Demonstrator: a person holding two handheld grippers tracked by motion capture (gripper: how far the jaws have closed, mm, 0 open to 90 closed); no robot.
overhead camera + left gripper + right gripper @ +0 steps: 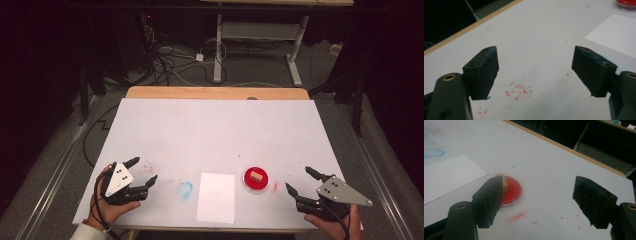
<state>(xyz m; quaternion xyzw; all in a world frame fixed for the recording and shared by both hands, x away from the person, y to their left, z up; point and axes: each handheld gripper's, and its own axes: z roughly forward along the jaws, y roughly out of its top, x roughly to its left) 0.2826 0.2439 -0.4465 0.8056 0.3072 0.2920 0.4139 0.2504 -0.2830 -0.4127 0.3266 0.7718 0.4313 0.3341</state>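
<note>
Right gripper [298, 181], jaws wide & empty, sits nearer the wooden block [256, 176] in the red dish [248, 183], just to its left; left gripper [143, 171] also wide.

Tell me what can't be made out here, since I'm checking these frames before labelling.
- Small tan wooden block on the round red dish: partly hidden by the right hand-held gripper in the right gripper view.
- Same dish: cut off by the top edge in the left gripper view.
- Block's underside: not visible in the high view.
</note>
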